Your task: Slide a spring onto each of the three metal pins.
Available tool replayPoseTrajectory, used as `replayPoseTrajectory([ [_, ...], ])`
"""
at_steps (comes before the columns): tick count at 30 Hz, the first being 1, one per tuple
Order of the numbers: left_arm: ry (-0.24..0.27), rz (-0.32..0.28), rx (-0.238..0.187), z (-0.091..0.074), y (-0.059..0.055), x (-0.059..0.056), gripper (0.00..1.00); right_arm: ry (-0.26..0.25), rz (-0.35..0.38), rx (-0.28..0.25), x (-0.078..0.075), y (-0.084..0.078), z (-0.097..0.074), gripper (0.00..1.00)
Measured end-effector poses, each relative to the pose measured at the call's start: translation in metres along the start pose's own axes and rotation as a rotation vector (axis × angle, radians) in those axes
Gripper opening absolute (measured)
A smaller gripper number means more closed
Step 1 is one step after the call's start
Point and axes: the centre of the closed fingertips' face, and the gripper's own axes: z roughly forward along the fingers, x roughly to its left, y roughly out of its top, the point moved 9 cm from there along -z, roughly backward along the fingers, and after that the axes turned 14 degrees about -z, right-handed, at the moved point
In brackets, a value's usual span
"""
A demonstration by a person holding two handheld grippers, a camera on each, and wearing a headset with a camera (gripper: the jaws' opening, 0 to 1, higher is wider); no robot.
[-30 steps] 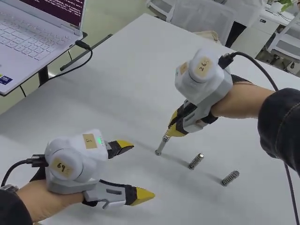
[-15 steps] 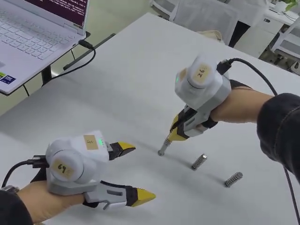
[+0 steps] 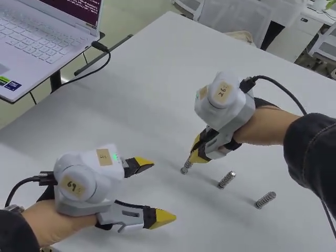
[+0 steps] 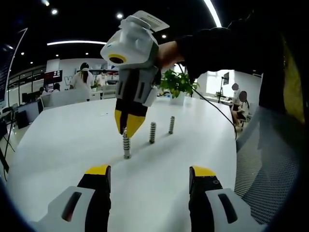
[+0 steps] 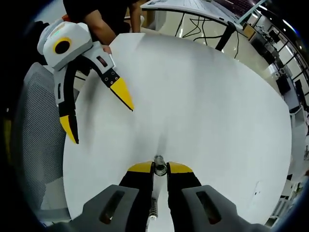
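Though partly hidden, spring (image 5: 160, 170) apparently between fingers (image 5: 140, 168) of right gripper (image 5: 160, 167).

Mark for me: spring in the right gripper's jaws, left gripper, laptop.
spring (image 5: 160, 166), right gripper view, top coil between the jaws.
left gripper (image 3: 160, 189), head view, midway between its fingertips.
laptop (image 3: 31, 38), head view, keyboard.
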Motion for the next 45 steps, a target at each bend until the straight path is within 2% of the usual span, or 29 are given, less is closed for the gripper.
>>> replayPoseTrajectory([
  [17, 0.003, -0.001, 0.001, 0.001, -0.001, 0.001, 0.6, -0.01, 0.011, 0.013, 0.0, -0.011, 0.012, 0.08],
  [32, -0.001, -0.001, 0.007, 0.001, -0.002, -0.001, 0.6, -0.009, 0.018, 0.001, 0.001, -0.012, 0.014, 0.08],
  [36, -0.002, -0.002, 0.008, 0.001, -0.002, -0.001, 0.6, -0.003, 0.024, 0.001, 0.002, -0.013, 0.014, 0.12],
  [45, -0.004, 0.002, 0.016, 0.002, -0.002, -0.002, 0.6, -0.024, 0.038, -0.02, 0.002, -0.016, 0.009, 0.19],
])
